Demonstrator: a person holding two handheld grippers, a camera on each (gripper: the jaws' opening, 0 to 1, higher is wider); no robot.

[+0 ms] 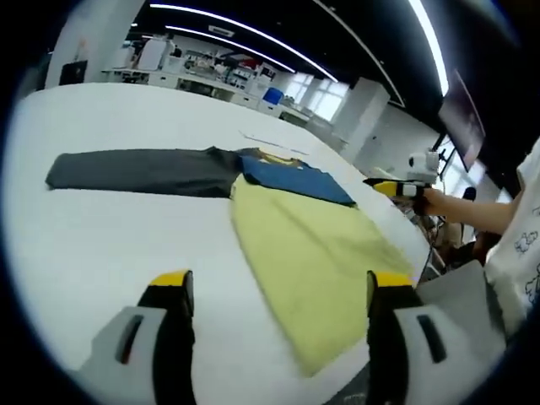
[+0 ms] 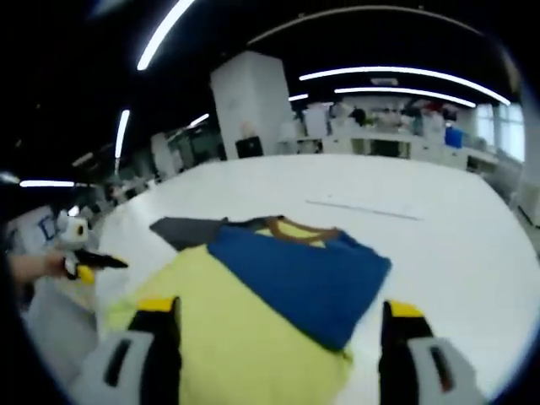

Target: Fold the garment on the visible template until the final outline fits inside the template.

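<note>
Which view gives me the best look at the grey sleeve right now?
The left gripper view: the grey sleeve lies stretched flat across the white table, seen along its whole length. The right gripper view shows just a short grey piece behind the blue fold.

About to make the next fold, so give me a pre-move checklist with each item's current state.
1. Left gripper jaws open and holding nothing: ok.
2. Right gripper jaws open and holding nothing: ok.
3. Garment lies wholly on the white table: ok.
4. Grey sleeve folded in: not ok, it lies stretched out sideways.
5. Blue sleeve folded over the yellow body: ok.
6. Outline fits the template: cannot tell, no template outline is discernible.
</note>
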